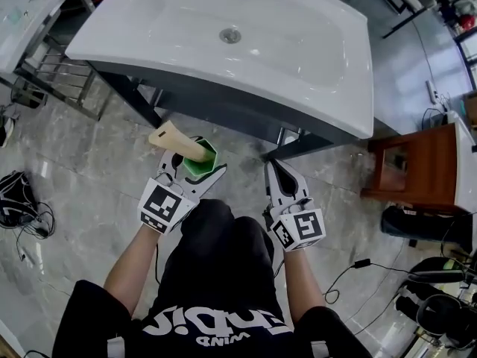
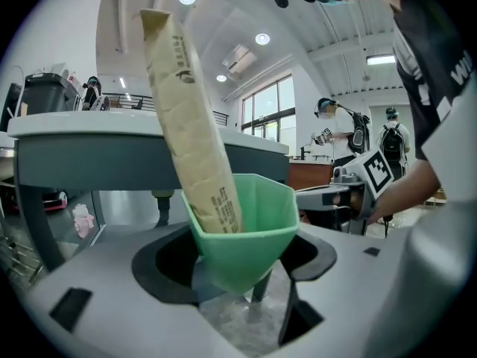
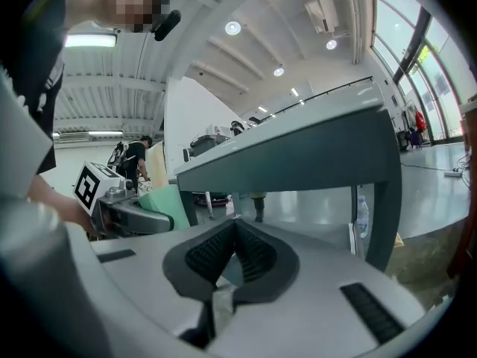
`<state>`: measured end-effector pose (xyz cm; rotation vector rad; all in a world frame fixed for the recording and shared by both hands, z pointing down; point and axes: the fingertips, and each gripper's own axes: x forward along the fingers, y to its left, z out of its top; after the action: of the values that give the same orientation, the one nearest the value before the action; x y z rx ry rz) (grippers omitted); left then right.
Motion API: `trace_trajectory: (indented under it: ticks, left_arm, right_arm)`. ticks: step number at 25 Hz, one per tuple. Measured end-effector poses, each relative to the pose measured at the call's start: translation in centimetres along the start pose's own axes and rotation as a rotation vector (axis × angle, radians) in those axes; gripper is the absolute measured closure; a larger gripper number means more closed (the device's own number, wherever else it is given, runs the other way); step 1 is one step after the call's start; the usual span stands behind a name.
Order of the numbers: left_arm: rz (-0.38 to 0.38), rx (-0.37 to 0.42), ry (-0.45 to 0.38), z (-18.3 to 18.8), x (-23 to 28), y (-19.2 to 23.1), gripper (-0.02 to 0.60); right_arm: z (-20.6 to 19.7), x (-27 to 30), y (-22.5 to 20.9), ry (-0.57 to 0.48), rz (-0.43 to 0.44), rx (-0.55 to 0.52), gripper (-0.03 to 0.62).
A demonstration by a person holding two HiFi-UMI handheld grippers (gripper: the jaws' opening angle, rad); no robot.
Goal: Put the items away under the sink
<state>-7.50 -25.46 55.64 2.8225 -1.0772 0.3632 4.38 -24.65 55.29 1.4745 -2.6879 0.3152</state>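
Observation:
My left gripper (image 1: pixel 195 171) is shut on a green plastic cup (image 2: pixel 242 226) that holds a tall beige tube (image 2: pixel 190 118) leaning out of it. In the head view the green cup (image 1: pixel 200 159) and the beige tube (image 1: pixel 177 141) hang over the floor just in front of the white sink (image 1: pixel 223 39). My right gripper (image 1: pixel 282 176) sits beside it to the right, its jaws closed with nothing between them (image 3: pixel 232 258). Both grippers point towards the dark space under the sink's grey cabinet (image 3: pixel 298 159).
A metal rack (image 1: pixel 56 69) stands left of the sink. A brown wooden stool (image 1: pixel 414 166) is at the right. Cables and dark bags (image 1: pixel 19 200) lie on the marble floor at left, more gear (image 1: pixel 440 297) at lower right. People stand in the background.

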Motion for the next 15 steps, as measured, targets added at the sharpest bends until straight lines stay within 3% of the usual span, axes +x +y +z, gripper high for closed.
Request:
trace_trajectory:
  ticks: [15]
  left_arm:
    - [-0.019,0.042,-0.079,-10.3,5.1,0.7,0.250]
  right_arm:
    - [-11.7,2.1,-2.9,-0.092,0.009,-0.046,0.576]
